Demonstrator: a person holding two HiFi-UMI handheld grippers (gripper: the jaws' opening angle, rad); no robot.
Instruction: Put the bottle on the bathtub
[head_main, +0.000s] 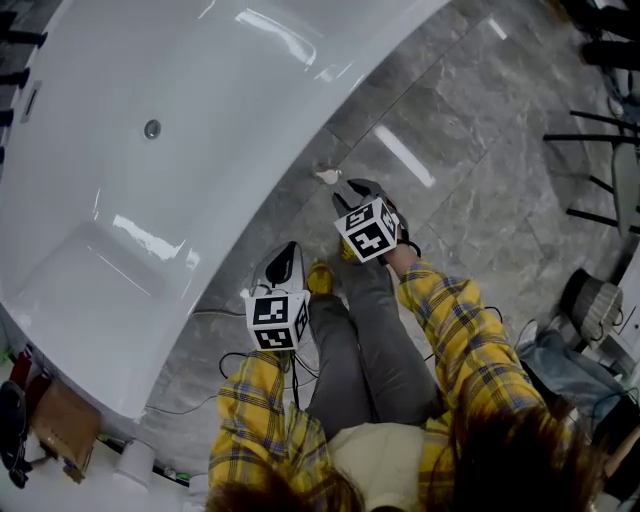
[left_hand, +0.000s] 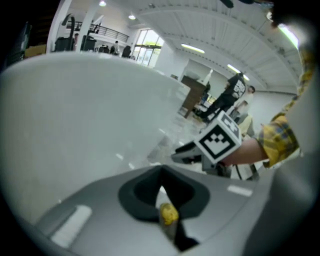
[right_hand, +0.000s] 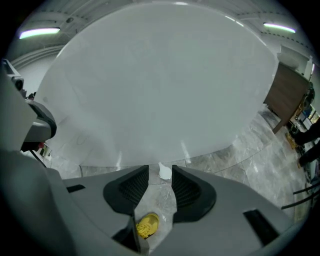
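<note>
A person in a yellow plaid shirt stands on a grey marble floor (head_main: 470, 150) beside a large white bathtub (head_main: 200, 150), which fills the upper left of the head view.

The task has barely begun. A small white object, most likely the bottle (head_main: 327, 176), lies on the floor just beside the foot of the tub wall, near the centre of the frame. Neither claw holds it. Picking it up, lifting it and setting it on the tub are all left to do.

The right claw (head_main: 355, 190) hangs above the floor with its jaws spread. In the right gripper view the bottle shows just beyond their tips, with bare floor between them. The left claw (left_hand: 161, 172), lower centre in the head view, has its jaws pressed together on nothing. Under it is the tip of a yellow shoe (head_main: 320, 278).

The floor around the bottle is open toward the right of the frame. The curved tub wall crowds it from the left, so a grasp looks easier from the floor side. The tub's broad, glossy rim seems to offer room for the bottle but may be slippery. Dark furniture legs (head_main: 600, 130) at the right edge are well apart.
</note>
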